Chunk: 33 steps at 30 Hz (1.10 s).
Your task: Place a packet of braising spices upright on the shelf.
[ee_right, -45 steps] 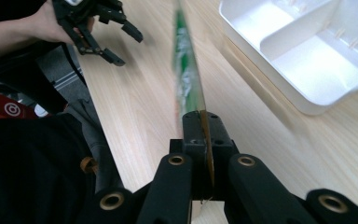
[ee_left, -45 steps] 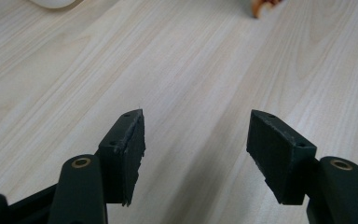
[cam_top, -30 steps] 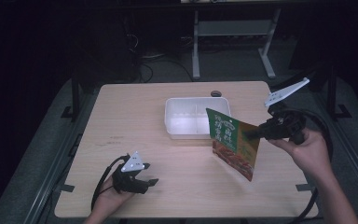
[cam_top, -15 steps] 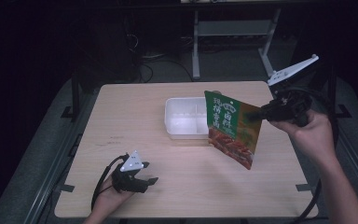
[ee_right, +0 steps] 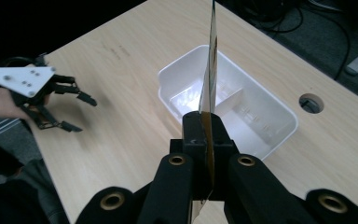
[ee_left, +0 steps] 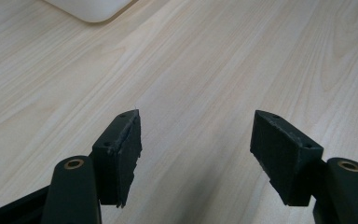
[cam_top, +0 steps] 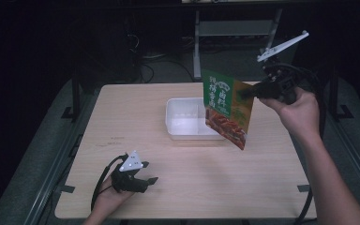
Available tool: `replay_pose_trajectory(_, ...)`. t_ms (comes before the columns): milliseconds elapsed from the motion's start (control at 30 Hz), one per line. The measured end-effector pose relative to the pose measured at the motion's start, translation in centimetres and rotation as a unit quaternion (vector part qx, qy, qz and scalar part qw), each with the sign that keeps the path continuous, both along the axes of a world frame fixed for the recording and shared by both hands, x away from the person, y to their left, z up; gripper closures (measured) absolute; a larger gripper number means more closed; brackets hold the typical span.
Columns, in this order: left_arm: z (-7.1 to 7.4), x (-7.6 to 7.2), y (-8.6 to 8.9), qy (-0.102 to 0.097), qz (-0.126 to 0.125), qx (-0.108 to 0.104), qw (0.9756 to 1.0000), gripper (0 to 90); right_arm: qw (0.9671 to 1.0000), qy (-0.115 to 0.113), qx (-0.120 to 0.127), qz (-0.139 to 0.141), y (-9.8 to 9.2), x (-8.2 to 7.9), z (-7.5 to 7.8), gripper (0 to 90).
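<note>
Pouch (cam_top: 227, 108) up in the air now, clamped by its right edge in the right hand-held gripper (cam_top: 244, 92), jaws pressed together on the foil. It hangs edge-on ahead of that hand-held gripper, long axis running top to bottom and tilted a little, bottom corner just over the near right rim of the white tray (cam_top: 174, 123). From the right gripper view, the tray (ee_right: 279, 140) lies straight ahead and below, its divider running across, so I'd judge a forward-and-down carry drops it in. Left hand-held gripper (cam_top: 143, 181) rests well apart on the worktop (cam_top: 206, 178), jaws spread and empty; the right is far nearer.
</note>
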<state>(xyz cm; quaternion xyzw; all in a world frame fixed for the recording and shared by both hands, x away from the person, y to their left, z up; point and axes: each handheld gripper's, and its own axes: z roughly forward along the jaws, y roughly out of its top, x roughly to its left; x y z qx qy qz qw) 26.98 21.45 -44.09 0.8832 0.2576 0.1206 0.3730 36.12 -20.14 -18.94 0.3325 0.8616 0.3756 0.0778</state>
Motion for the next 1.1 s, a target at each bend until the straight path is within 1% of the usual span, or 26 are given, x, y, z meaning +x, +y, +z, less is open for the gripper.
replay_pose_trajectory(133,0.1,0.0,0.0,-0.001,0.001,-0.002,1.0,33.2,0.9999,-0.003,-0.003,-0.013,0.7,1.3,0.0,89.8)
replay_pose_trajectory(333,0.1,0.0,0.1,-0.001,0.001,-0.003,1.0,32.9,0.9995,-0.01,-0.006,-0.029,1.2,2.7,-0.1,89.8)
replay_pose_trajectory(367,0.1,0.0,0.1,-0.001,0.001,-0.003,1.0,32.8,0.9995,-0.01,-0.006,-0.029,1.2,2.7,-0.1,89.8)
replay_pose_trajectory(500,0.1,0.0,0.1,-0.002,0.002,-0.004,1.0,32.6,0.9989,-0.016,-0.011,-0.043,1.6,3.7,-0.6,89.7)
replay_pose_trajectory(633,0.1,0.0,0.1,-0.002,0.002,-0.004,1.0,32.4,0.9984,-0.018,-0.013,-0.052,2.0,4.5,-1.1,89.7)
replay_pose_trajectory(833,0.1,0.0,0.1,-0.004,0.002,-0.006,1.0,32.3,0.9972,-0.026,-0.022,-0.067,2.5,5.5,-1.8,89.8)
replay_pose_trajectory(1033,0.1,0.0,0.2,-0.005,0.003,-0.007,1.0,32.2,0.9965,-0.029,-0.025,-0.074,2.9,6.3,-2.4,89.7)
replay_pose_trajectory(1100,0.1,0.0,0.2,-0.006,0.003,-0.007,1.0,32.2,0.9961,-0.031,-0.03,-0.077,3.1,6.6,-2.6,89.7)
